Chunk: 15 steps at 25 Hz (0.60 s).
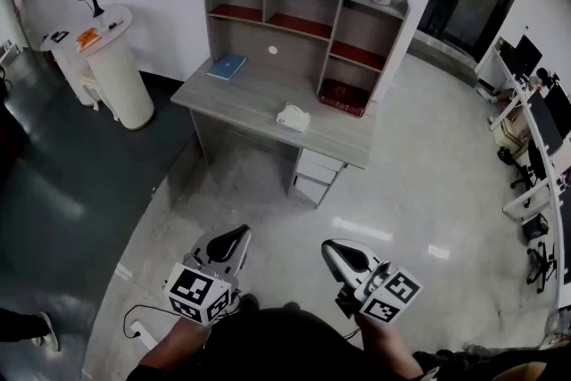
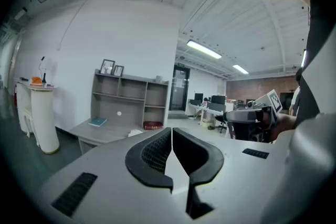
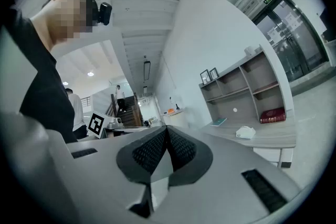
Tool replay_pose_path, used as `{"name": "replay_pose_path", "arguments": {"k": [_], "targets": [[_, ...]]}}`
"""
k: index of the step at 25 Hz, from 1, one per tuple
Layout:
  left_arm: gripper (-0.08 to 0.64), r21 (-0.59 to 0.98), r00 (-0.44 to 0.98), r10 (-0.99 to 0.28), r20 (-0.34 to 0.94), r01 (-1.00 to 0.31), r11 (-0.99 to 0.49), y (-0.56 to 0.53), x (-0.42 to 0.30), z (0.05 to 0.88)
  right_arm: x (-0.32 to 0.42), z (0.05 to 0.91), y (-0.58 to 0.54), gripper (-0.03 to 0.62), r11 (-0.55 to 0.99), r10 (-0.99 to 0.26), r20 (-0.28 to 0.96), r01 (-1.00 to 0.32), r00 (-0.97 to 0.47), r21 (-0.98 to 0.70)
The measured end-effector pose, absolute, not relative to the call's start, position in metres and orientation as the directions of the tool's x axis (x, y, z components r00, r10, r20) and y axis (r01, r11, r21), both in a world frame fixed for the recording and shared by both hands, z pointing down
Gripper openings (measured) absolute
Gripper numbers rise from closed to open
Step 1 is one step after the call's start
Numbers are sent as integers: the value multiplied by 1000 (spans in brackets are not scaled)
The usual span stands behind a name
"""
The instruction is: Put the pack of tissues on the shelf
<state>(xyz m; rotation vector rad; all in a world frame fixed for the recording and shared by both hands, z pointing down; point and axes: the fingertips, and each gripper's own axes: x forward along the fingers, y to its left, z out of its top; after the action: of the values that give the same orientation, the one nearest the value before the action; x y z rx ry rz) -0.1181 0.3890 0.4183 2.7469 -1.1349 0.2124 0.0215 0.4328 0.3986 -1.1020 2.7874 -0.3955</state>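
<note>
- Pack of tissues (image 1: 293, 117) lies on the tabletop (image 1: 241, 98) near its front edge, right of middle, long axis roughly along that edge.
- Left claw (image 2: 171, 131) and right claw (image 3: 167, 130): both closed, empty, well apart from the tabletop.

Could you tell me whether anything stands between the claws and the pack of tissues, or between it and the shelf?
Nothing visible does. Only floor lies between the left claw, the right claw and the desk bearing the pack of tissues. The shelf behind it is open; a red book sits in one lower compartment.
</note>
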Motion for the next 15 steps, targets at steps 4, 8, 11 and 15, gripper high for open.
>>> {"name": "replay_pose_path", "arguments": {"k": [4, 8, 11, 15], "targets": [[20, 92, 702, -685, 194, -708, -700, 388, -113, 419, 26, 398, 433, 17, 701, -687, -21, -654, -727, -285], [20, 87, 706, -682, 191, -704, -704, 389, -101, 419, 39, 399, 436, 17, 697, -694, -33, -659, -719, -283], [20, 81, 710, -679, 188, -700, -710, 390, -89, 416, 50, 397, 441, 17, 696, -699, -32, -668, -715, -263], [21, 73, 713, -675, 188, -696, -714, 396, -70, 417, 70, 399, 448, 18, 683, -716, -24, -694, -697, -229]]}}
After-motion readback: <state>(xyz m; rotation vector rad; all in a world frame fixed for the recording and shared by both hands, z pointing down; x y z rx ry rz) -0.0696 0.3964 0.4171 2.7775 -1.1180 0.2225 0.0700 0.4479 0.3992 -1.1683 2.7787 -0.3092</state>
